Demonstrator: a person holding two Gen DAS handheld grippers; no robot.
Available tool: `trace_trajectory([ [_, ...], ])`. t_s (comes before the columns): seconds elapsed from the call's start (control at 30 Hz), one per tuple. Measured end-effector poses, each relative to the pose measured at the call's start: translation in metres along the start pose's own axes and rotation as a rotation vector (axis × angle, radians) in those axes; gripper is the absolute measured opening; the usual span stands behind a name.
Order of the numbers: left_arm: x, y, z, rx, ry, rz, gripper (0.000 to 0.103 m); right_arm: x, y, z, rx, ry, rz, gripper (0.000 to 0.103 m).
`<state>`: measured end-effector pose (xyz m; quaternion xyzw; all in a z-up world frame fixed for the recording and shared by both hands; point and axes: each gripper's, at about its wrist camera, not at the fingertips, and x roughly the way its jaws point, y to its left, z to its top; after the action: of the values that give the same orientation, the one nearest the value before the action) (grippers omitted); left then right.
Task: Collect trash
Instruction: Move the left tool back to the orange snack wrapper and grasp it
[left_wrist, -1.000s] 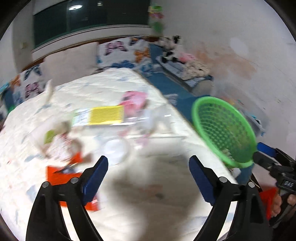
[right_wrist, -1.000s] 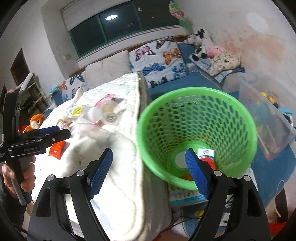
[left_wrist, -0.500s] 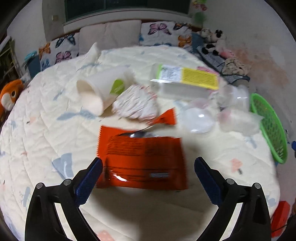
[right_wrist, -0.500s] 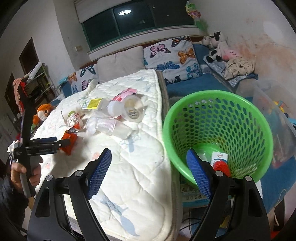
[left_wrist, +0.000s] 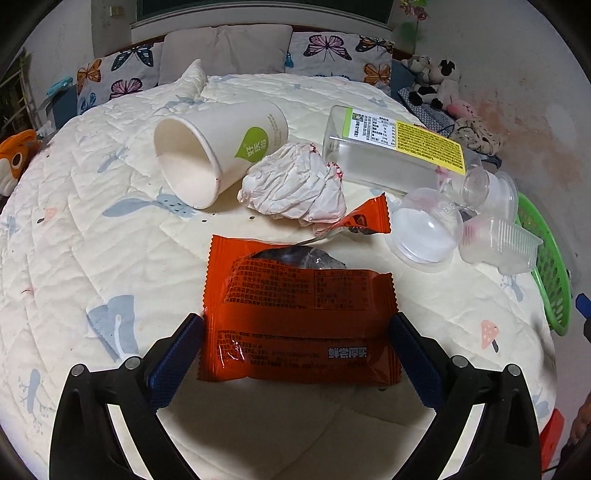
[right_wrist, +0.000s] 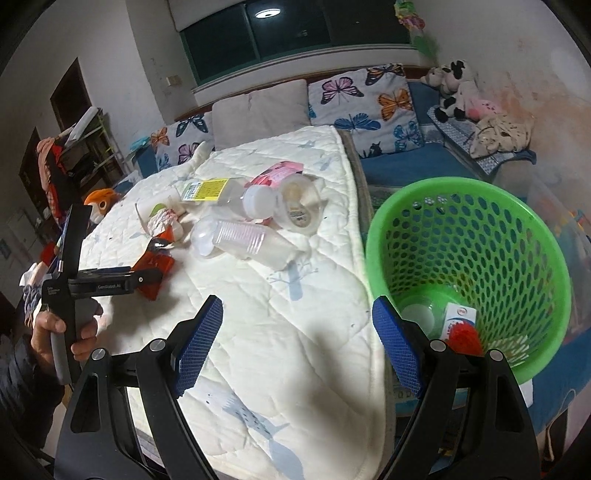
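Quilted bed (left_wrist: 110, 258) holds most trash; left gripper (left_wrist: 295, 354) spread around orange wrapper (left_wrist: 299, 314), ungrasped; right gripper (right_wrist: 297, 347) released; green basket (right_wrist: 480, 206) near-empty.

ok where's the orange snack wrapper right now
In the left wrist view the orange snack wrapper lies flat on the quilt, between the open left gripper's fingers, just in front of the crumpled white paper.

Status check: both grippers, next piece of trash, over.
Left gripper open, straddling orange foil wrapper. Right gripper open, empty. Green mesh basket beside bed.
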<state>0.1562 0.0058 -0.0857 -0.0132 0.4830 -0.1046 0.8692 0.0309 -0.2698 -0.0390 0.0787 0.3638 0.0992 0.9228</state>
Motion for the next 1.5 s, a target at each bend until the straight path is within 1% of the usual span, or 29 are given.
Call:
trace_trajectory([
  [0.2, -0.006, 0.003, 0.000, -0.017, 0.000, -0.074, 0.096, 0.003, 0.001, 0.001, -0.002, 0.005, 0.006, 0.083],
  [0.5, -0.009, -0.003, -0.003, -0.004, -0.003, -0.110, 0.096, 0.005, 0.000, -0.001, 0.002, 0.012, 0.009, 0.083],
  [0.67, -0.003, -0.009, -0.003, 0.026, 0.016, -0.071, 0.096, 0.006, 0.001, -0.001, -0.003, 0.014, 0.012, 0.083],
  [0.83, 0.000, -0.017, -0.006, 0.084, 0.018, -0.022, 0.096, 0.007, 0.003, -0.001, -0.008, 0.018, 0.020, 0.083],
  [0.9, -0.001, -0.018, -0.006, 0.091, 0.018, -0.020, 0.096, 0.008, 0.003, 0.000, -0.010, 0.020, 0.021, 0.083],
  [1.0, -0.003, -0.015, -0.005, 0.075, 0.023, -0.057, 0.096, 0.009, 0.003, 0.000, -0.010, 0.022, 0.022, 0.083],
  [1.1, -0.002, -0.016, -0.006, 0.083, 0.026, -0.057, 0.096, 0.011, 0.004, 0.000, -0.011, 0.024, 0.024, 0.083],
  [1.17, -0.001, -0.017, -0.007, 0.094, 0.024, -0.050, 0.096, 0.011, 0.005, -0.001, -0.013, 0.026, 0.025, 0.083],
  [1.3, 0.001, -0.025, -0.011, 0.148, 0.006, -0.005, 0.096, 0.012, 0.006, 0.000, -0.015, 0.027, 0.025, 0.083],
  [1.33, 0.000, -0.026, -0.012, 0.151, 0.000, -0.005, 0.094, 0.012, 0.006, 0.000, -0.014, 0.027, 0.024, 0.083],
  [1.4, -0.002, -0.027, -0.012, 0.156, -0.009, -0.012, 0.085, 0.012, 0.006, -0.001, -0.015, 0.027, 0.026, 0.083],
  [1.47, -0.006, -0.028, -0.011, 0.161, -0.021, -0.008, 0.073, 0.013, 0.006, -0.001, -0.017, 0.028, 0.025, 0.083],
  [1.5, -0.007, -0.027, -0.010, 0.157, -0.021, -0.014, 0.071, 0.014, 0.006, 0.000, -0.018, 0.029, 0.026, 0.083],
])
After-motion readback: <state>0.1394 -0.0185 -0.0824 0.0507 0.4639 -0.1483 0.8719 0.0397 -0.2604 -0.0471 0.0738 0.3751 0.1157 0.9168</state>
